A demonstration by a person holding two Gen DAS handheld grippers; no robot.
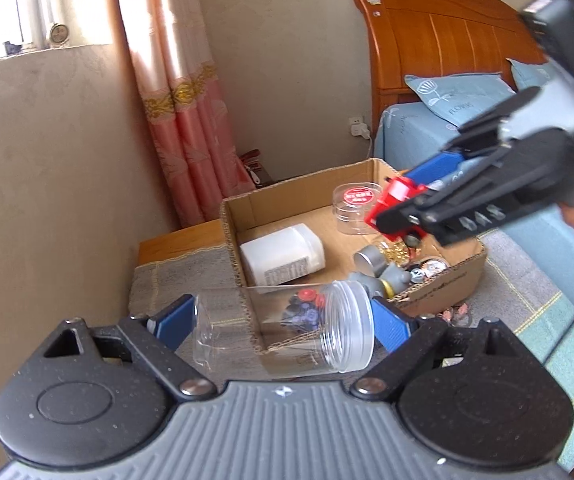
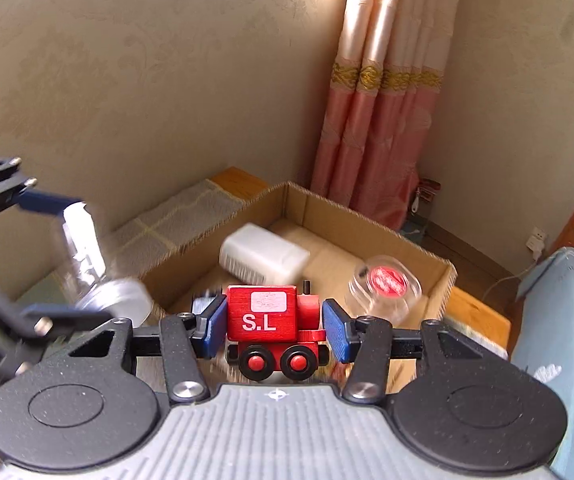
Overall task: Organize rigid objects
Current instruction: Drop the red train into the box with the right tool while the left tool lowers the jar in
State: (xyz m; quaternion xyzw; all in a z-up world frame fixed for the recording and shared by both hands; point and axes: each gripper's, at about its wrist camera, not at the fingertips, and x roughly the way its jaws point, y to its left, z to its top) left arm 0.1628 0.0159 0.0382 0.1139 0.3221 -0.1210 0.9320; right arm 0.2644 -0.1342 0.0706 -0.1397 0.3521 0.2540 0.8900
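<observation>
My left gripper (image 1: 283,320) is shut on a clear plastic jar (image 1: 283,330), held sideways above the near edge of a cardboard box (image 1: 243,208); the jar's open threaded mouth points right and some buttons lie inside. My right gripper (image 2: 273,326) is shut on a red toy train (image 2: 273,322) marked "S.L" with black wheels, held over the box. In the left wrist view the right gripper (image 1: 397,216) and the train (image 1: 395,200) hang above the box's right part. In the right wrist view the jar (image 2: 87,264) and left gripper show at the left.
The box (image 2: 367,224) holds a white rectangular container (image 1: 283,256), a small clear jar with a red-label lid (image 1: 357,206), a grey figure (image 1: 383,276) and small metal parts. The box sits on a grey cloth (image 1: 167,276). A bed (image 1: 467,104), curtain (image 1: 183,92) and wall surround it.
</observation>
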